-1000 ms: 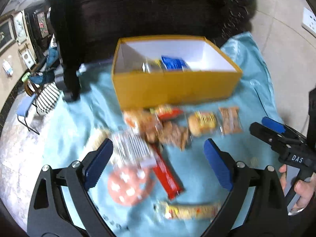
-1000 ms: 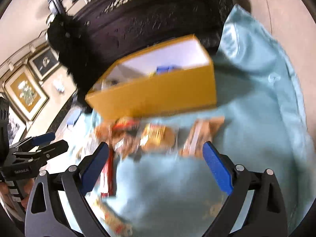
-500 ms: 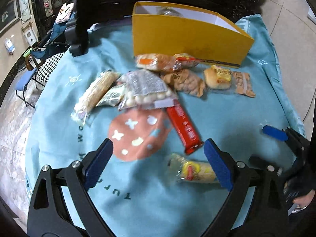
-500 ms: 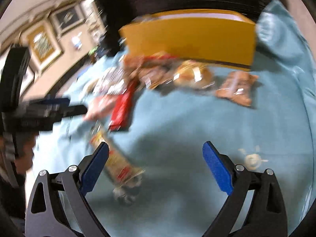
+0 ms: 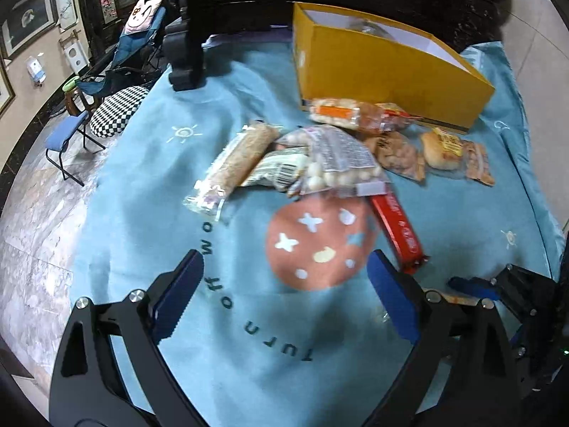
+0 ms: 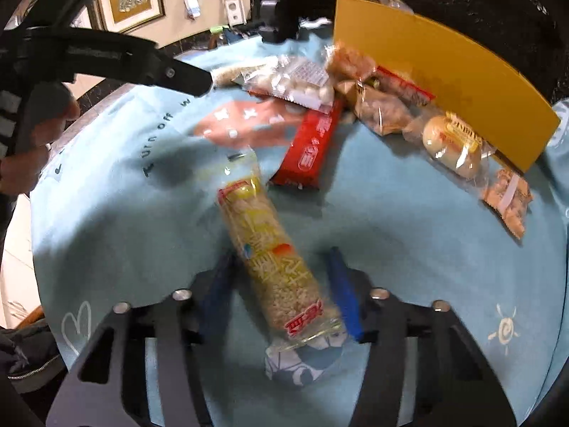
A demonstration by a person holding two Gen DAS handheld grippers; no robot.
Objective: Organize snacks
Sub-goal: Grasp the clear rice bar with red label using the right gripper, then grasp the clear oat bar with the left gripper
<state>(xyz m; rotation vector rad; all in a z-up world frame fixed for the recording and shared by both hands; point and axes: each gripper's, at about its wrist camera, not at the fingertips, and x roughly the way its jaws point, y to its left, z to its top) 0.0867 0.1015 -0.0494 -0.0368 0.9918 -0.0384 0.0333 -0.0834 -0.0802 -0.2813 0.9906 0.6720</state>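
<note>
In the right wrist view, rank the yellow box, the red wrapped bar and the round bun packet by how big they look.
1. yellow box
2. red wrapped bar
3. round bun packet
The bar lies nearer the camera than the bun, so that gap may be partly nearness.

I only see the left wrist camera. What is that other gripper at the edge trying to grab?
Observer: The right gripper straddles a long yellow cracker pack; its jaws have just been closing.
Operator: Is it squeezed yet?
Observer: Not fully. A gap shows between the pack and one pad.
Operator: What's under it?
Observer: Its near end lies over a dark blue patterned patch on the cloth.
</note>
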